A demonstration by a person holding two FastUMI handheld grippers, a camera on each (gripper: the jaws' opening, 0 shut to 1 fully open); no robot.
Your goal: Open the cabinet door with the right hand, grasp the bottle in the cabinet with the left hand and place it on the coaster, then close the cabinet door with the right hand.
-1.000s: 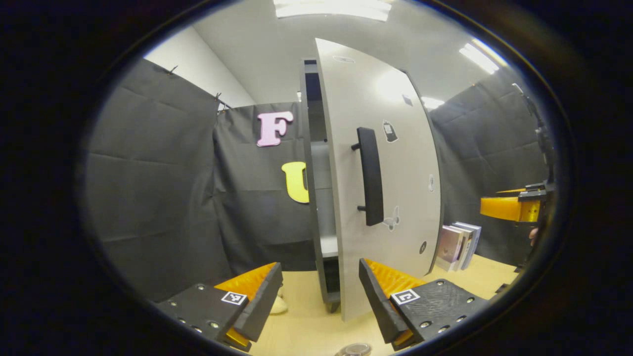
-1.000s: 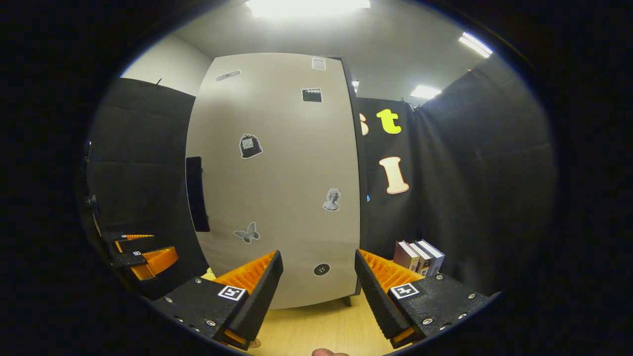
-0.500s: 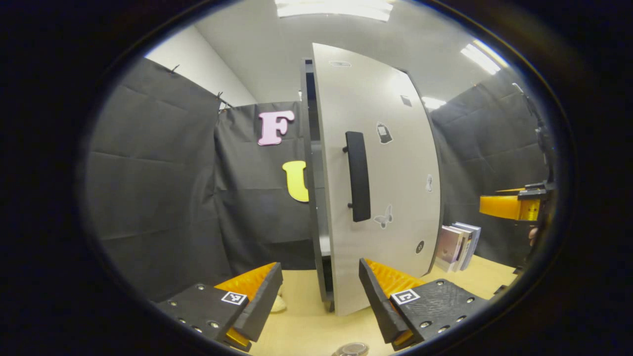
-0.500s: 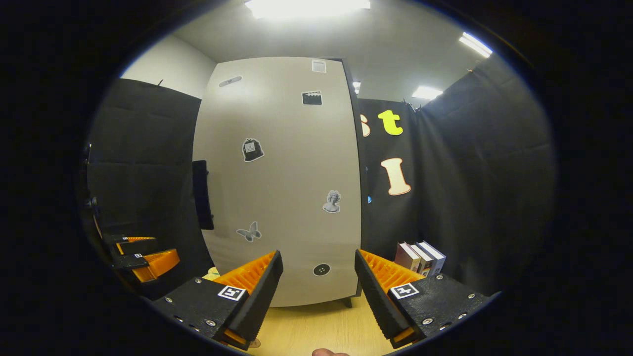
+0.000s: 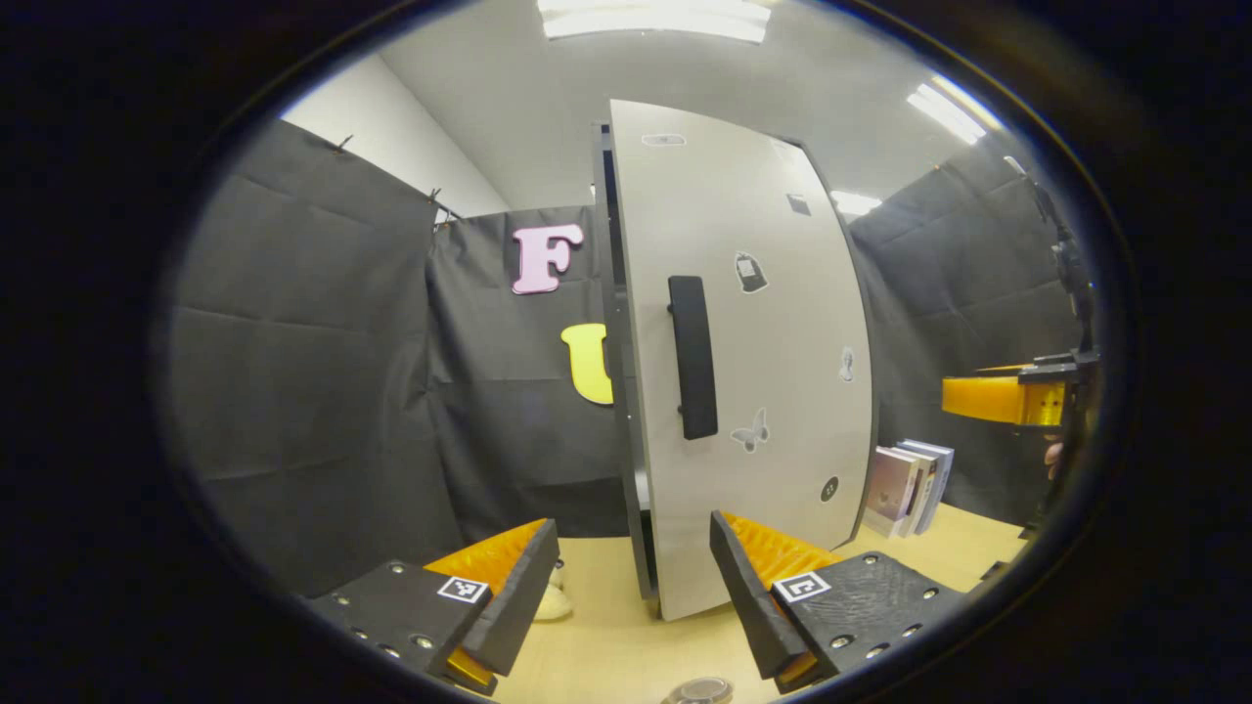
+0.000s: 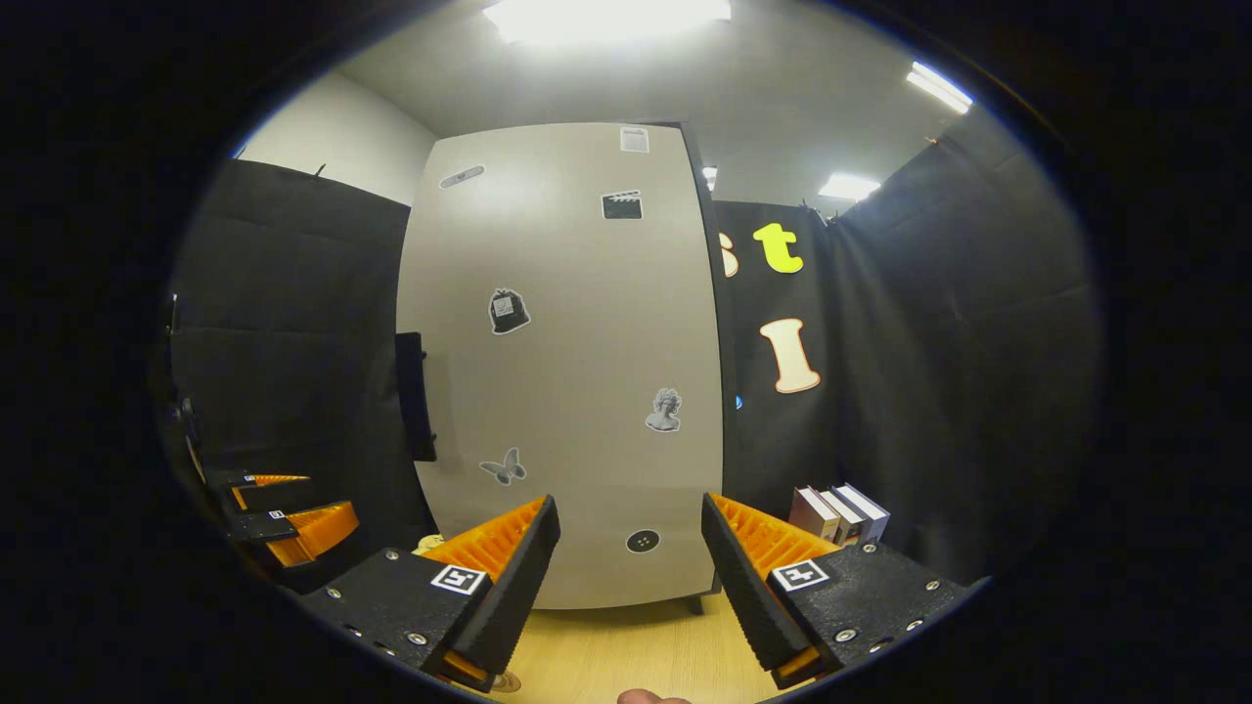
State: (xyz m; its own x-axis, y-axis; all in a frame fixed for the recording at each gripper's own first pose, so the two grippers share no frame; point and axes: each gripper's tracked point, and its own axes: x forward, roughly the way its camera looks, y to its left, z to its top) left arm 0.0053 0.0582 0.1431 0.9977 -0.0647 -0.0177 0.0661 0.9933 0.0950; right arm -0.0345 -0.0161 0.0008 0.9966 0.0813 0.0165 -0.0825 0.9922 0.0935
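The pale grey cabinet door (image 5: 773,391) with stickers stands almost shut against the dark cabinet frame (image 5: 614,391), leaving a thin gap at its left edge. Its black bar handle (image 5: 691,357) is upright; it also shows at the door's (image 6: 567,372) left edge as the handle (image 6: 415,396). My left gripper (image 5: 634,533) is open and empty, low in front of the door. My right gripper (image 6: 628,508) is open and empty, facing the door and apart from it. A round top, perhaps the bottle (image 5: 699,691), peeks in at the bottom edge.
Several books (image 5: 910,484) lean by the cabinet's right side on the light wooden table (image 5: 606,645); the books (image 6: 839,513) show there too. A small cream object (image 5: 553,601) lies near the cabinet's foot. The right gripper (image 5: 988,401) hangs far right; the left gripper (image 6: 293,504) low left.
The cabinet door has swung towards shut, narrowing the gap that showed the shelves. My right gripper has drawn back a little from the door. The left gripper has hardly moved.
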